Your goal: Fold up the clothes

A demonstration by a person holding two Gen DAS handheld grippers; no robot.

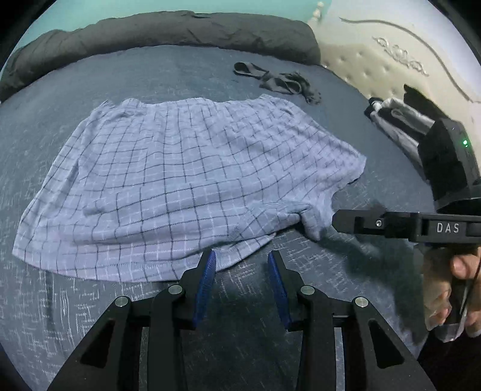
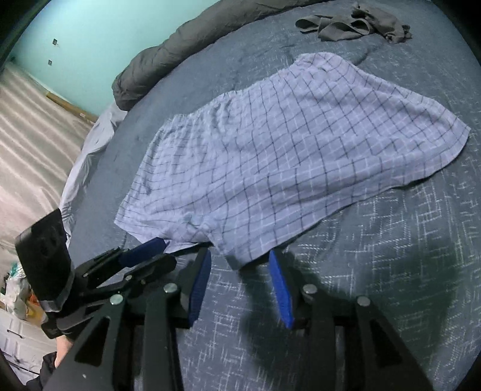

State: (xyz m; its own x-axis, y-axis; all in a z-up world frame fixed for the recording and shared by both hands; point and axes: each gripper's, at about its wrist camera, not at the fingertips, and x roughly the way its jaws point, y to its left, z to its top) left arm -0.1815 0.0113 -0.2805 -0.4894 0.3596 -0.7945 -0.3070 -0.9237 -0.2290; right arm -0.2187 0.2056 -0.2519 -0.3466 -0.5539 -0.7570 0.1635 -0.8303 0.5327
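Observation:
Light blue plaid shorts lie spread flat on the dark blue patterned bed cover. My left gripper is open at the near hem, its left blue pad touching the cloth edge. From the right, my right gripper comes in side-on next to the bunched corner of the shorts. In the right wrist view the right gripper is open, with that corner of the shorts lying between its blue pads. The left gripper shows at the hem to the left.
A dark grey crumpled garment lies beyond the shorts. A rolled grey duvet lines the far edge. Folded clothes sit at the right by the cream headboard. The bed drops to the floor on the left.

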